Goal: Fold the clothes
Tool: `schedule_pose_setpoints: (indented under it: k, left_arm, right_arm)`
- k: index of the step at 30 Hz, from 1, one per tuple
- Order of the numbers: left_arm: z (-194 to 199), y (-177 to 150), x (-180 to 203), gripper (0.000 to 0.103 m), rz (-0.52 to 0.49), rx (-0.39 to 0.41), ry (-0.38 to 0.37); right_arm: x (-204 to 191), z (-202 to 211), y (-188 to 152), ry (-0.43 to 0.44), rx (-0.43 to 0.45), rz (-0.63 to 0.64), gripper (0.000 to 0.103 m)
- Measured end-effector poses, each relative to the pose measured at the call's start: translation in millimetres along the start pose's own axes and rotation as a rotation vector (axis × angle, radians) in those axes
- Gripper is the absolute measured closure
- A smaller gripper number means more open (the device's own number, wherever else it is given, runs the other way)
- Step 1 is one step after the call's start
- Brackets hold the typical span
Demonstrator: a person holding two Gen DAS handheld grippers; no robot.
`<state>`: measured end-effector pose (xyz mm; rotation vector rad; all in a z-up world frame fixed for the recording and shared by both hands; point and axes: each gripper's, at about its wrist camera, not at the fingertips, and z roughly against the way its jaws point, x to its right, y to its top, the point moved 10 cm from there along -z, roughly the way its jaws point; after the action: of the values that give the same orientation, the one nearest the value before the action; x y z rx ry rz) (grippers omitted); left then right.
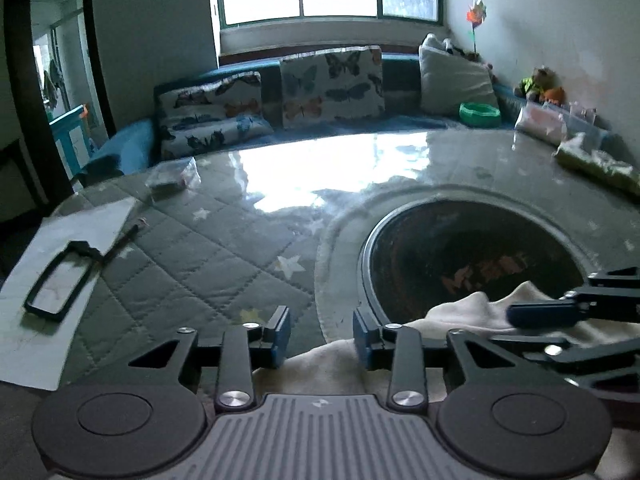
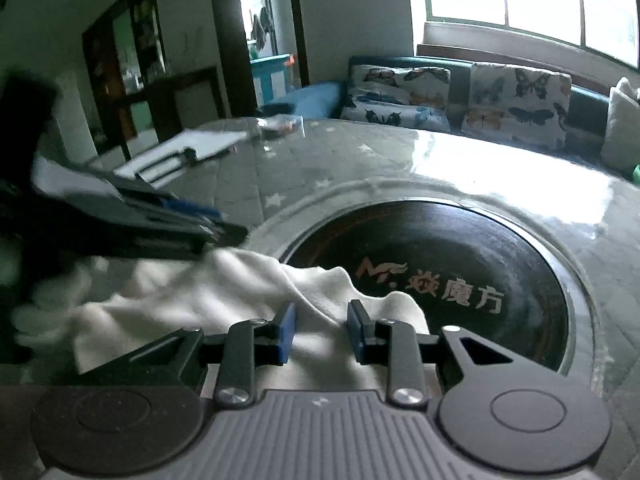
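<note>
Currently mid-fold: white cloth (image 2: 224, 300) bunched near worktop (image 1: 208, 248) front edge; left gripper (image 1: 322, 336) and right gripper (image 2: 322, 332) fingers parted, gripping nothing. Next: pinch an edge.

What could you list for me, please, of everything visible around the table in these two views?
cloth: one, white, crumpled at table's near edge, overlapping the disc
disc: one, black, round, set in the table
table: one, grey quilted star cover
cushions: two, butterfly print, on the sofa
pillow: one, white, sofa's right end
bowl: one, green, beyond the table
paper: white, table's left
left gripper: open, over cloth's edge
right gripper: jaws apart, cloth between
</note>
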<state>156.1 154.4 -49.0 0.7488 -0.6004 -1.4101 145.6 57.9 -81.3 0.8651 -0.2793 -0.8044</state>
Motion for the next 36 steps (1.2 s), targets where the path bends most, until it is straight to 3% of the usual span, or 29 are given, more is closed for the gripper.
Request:
schedule_pose_setpoints:
  k: [8,14,20,24,29,32,36]
  left_arm:
    - [61,-29,-1,0.061,0.025,0.061,-0.044]
    - [76,-70,6,0.061,-0.001,0.017,-0.036]
    - [75,-92,-3,0.061,0.055,-0.026,-0.039]
    - [79,-93,-4,0.059,0.073,-0.023,-0.035]
    - [93,-89,-9,0.059,0.082,-0.003,-0.021]
    - [102,-81,-8,0.060,0.090,0.026,-0.026]
    - [106,-69,0,0.060,0.082,0.053,-0.043]
  right_arm:
    - [-33,22,3,0.045,0.041,0.064,0.075]
    - [-64,12,-14,0.055,0.006,0.152,0.073]
    - [-79,44,-19,0.108,0.029,0.146,0.073]
    - [-89,56,-42,0.130,-0.004,0.166,0.073]
    - [-91,87,-53,0.160,0.025,0.132,0.069]
    - [-84,104,-60,0.150,0.028,0.123,0.069]
    - [-70,114,-83,0.118,-0.032,0.106,0.070]
